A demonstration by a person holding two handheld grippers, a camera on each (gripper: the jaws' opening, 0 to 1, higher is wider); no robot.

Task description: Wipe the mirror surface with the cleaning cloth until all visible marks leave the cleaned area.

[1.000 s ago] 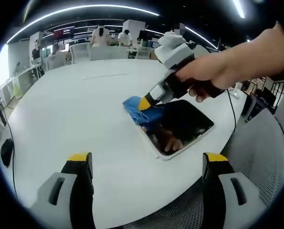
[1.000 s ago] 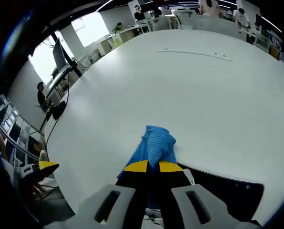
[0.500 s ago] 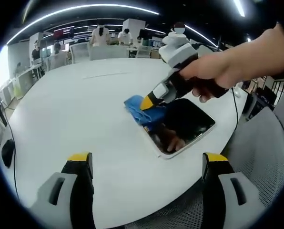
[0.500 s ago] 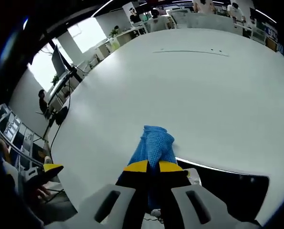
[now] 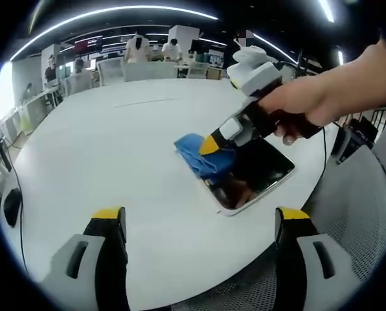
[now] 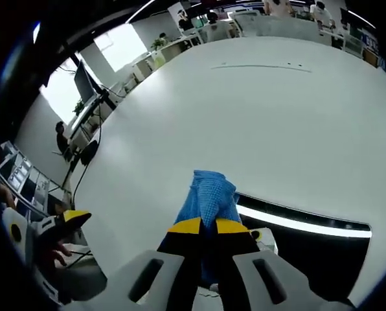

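Right gripper: right gripper (image 6: 202, 225) is clenched on the blue cleaning cloth (image 6: 209, 194), its yellow-tipped jaws nearly together with the fabric pinched between them; in the left gripper view it (image 5: 214, 144) comes in from the right, held in a hand (image 5: 309, 103).
Cleaning cloth: bunched and spilling forward just past the right jaws, its front end resting on the white table (image 6: 258, 110) right at the mirror's edge; in the left gripper view it (image 5: 199, 155) sits on the mirror's near-left corner.
Cloth handling: looks soft, light and floppy, so my read is that it will fold and drag rather than push; a pinch on a gathered fold, as here, seems the sensible hold, with enough left free to lie flat on the glass.
Mirror: dark rectangular mirror (image 6: 309, 243) lies flat on the table, just right of and under the right jaws; from the left gripper it (image 5: 254, 172) is ahead and to the right, well apart from it.
Mirror handling: probably stiff, smooth and breakable, and loose on a slick tabletop, so hard strokes could slide it; marks on it are too small to tell.
Left gripper: left gripper (image 5: 199, 227) hangs released, jaws wide apart, grasping nothing, over the near table edge.
Background: desks and people far off beyond the table.
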